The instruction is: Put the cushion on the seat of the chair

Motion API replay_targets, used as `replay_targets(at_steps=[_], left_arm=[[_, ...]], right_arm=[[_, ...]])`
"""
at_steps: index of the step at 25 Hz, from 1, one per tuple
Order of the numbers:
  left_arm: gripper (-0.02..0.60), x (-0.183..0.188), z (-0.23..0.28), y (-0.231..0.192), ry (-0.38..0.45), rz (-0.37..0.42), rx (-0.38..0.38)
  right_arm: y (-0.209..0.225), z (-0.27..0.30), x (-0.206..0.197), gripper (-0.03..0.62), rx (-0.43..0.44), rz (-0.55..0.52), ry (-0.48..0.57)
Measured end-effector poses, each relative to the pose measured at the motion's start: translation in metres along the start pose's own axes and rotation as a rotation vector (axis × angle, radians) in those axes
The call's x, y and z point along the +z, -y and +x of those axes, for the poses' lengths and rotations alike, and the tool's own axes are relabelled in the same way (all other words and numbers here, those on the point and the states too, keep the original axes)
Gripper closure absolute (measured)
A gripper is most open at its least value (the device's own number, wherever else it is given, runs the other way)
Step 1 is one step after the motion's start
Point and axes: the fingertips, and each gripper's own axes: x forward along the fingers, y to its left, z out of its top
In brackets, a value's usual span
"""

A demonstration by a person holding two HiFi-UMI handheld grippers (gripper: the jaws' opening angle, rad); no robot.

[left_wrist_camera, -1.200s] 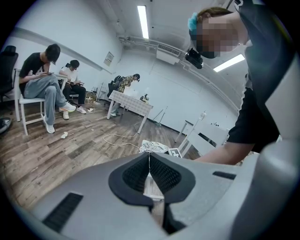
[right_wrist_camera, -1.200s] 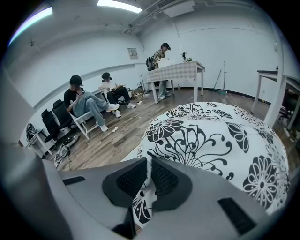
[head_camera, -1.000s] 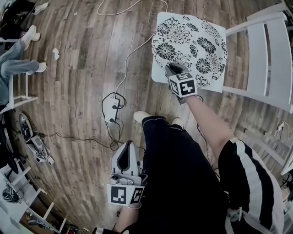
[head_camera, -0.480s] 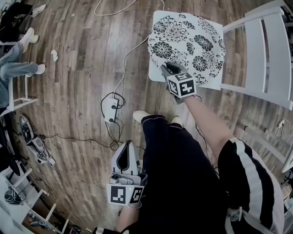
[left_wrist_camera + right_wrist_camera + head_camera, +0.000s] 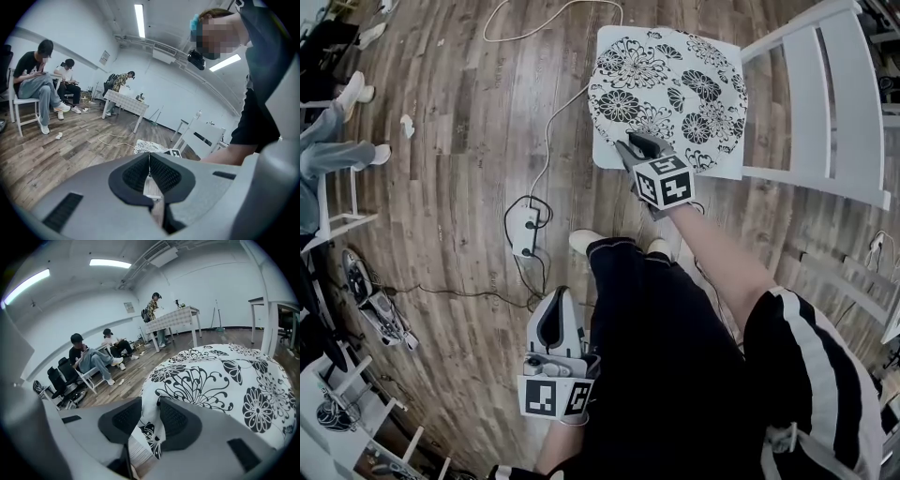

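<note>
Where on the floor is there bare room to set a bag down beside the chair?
The widest bare patch is wooden floor between the white cable and the crumpled paper scrap. It is crowded around the white power strip and the grey gear at lower left.

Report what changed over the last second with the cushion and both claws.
The right claw has just been opening its jaws. They now stand apart, letting go of the near corner of the cushion, which still hangs between them. The cushion lies on the seat of the chair as before; only the camera's framing shifted. The left claw stayed shut and empty beside the person's leg.
</note>
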Motion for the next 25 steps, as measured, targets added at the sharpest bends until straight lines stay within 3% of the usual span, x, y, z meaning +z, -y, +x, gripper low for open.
replay_targets(at_steps=[10, 18, 25], left_arm=[[0.574, 0.006, 0.001, 0.013, 0.01, 0.039, -0.036], [0.574, 0.019, 0.01, 0.038, 0.044, 0.066, -0.091], [0.574, 0.029, 0.022, 0.076, 0.072, 0.113, -0.162]], right_arm=[[-0.014, -0.025, 0.008, 0.467, 0.005, 0.012, 0.028], [-0.026, -0.091, 0.044, 0.467, 0.035, 0.012, 0.151], [-0.038, -0.158, 0.082, 0.467, 0.043, -0.063, 0.275]])
